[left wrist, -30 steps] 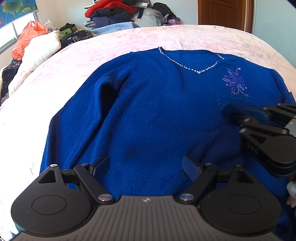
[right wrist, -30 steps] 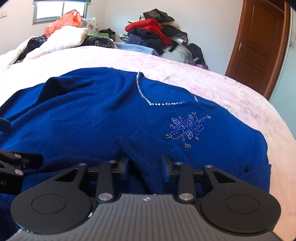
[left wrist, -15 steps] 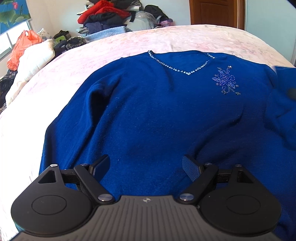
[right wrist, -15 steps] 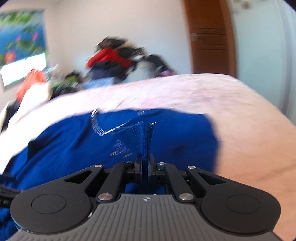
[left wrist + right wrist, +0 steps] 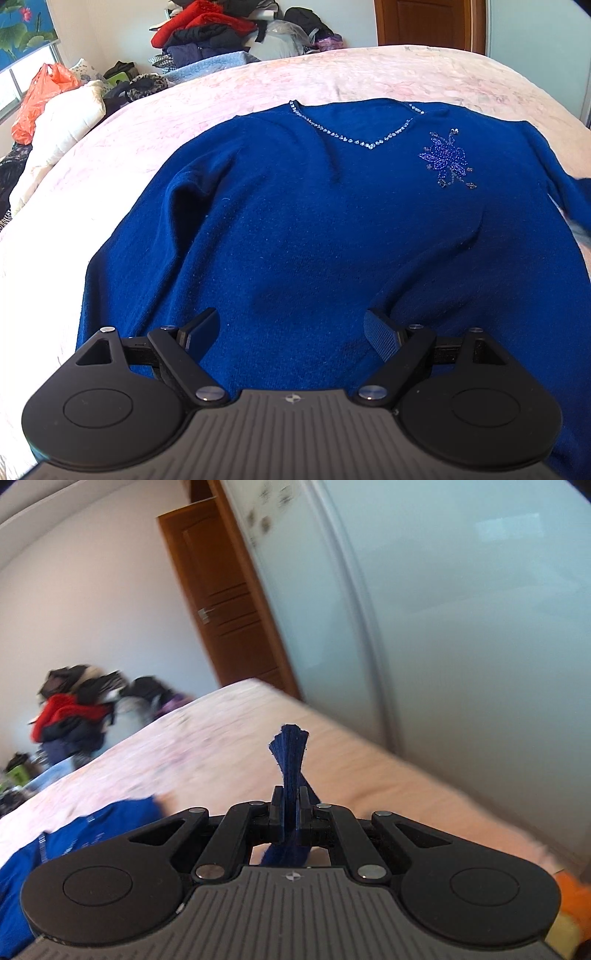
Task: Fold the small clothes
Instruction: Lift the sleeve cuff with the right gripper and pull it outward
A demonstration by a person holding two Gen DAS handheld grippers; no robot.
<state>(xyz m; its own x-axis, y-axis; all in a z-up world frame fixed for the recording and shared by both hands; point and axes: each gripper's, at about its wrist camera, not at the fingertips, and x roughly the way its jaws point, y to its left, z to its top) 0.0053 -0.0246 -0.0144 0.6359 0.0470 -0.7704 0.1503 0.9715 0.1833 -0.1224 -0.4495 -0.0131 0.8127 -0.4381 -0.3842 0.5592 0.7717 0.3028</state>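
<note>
A blue sweater [image 5: 314, 229] lies face up on the bed [image 5: 369, 74]. The left gripper [image 5: 291, 332] hovers above its hem, fingers wide apart. The right gripper [image 5: 290, 805] has its fingers clamped on a sleeve cuff [image 5: 290, 753].

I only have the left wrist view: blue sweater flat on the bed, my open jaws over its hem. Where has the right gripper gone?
Observer: The right gripper is shut on a pinched cuff of the blue sweater, which sticks out past its fingers.
Operator: Is it over the sweater?
Observer: No, it points across bare pink bedspread, toward the frosted wardrobe door.
Operator: Anything near it on that side?
Observer: Something orange and yellow shows at the right wrist view's lower right corner; too blurred to identify.
Operator: And my left gripper?
Observer: The left gripper is open, with nothing clamped.
</note>
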